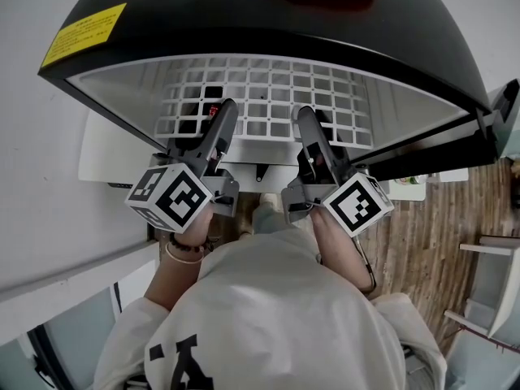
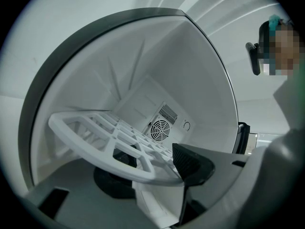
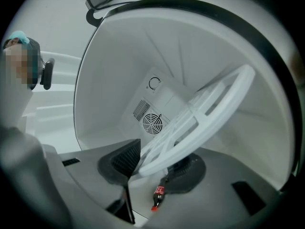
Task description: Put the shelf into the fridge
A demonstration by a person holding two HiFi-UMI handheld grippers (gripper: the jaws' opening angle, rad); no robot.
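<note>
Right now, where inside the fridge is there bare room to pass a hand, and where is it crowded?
Free: above the shelf, up to the fridge ceiling and back to the fan. Crowded: the shelf's front edge, clamped by the left hand-held gripper and right hand-held gripper, and the floor beneath, where a cola bottle lies.

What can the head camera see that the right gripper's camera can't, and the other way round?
Only the head view: the yellow warning sticker on the black-topped fridge, the wooden plank floor, the left gripper and the person's white sweatshirt.
Only the right gripper view: a small dark cola bottle with a red cap lying on the fridge's floor, and a round fan grille on its back wall.
Both: the white plastic lattice shelf inside the fridge, with the right gripper shut on its front edge.
</note>
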